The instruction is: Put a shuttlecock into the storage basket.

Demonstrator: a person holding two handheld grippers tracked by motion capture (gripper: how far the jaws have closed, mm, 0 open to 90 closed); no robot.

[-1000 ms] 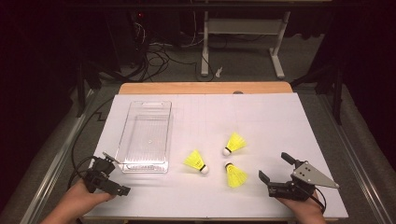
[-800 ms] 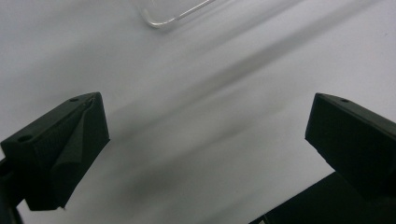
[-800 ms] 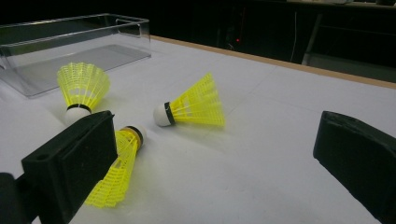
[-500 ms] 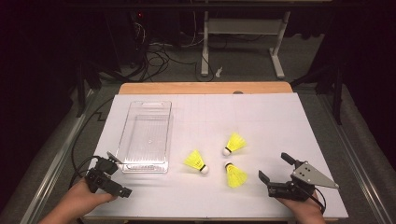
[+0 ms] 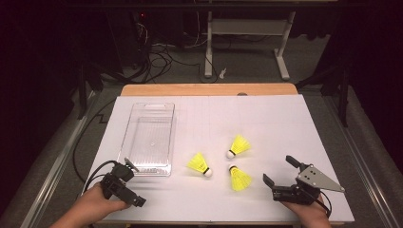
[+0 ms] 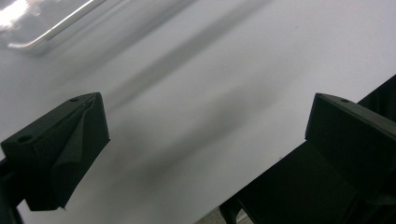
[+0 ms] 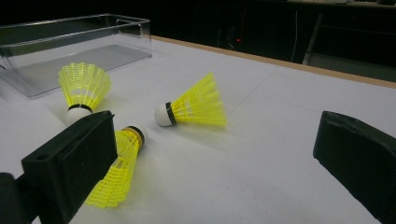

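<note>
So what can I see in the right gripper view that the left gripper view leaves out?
The right gripper view has the three yellow shuttlecocks: one by the tray, one in the middle and the nearest, partly behind the right claw's own jaw. It also has the table's far wooden edge. The left gripper view has the left claw low over bare white sheet, with the table's near edge between its jaws. Both share the white table cover, the clear plastic tray and wide-open jaws holding nothing.
</note>
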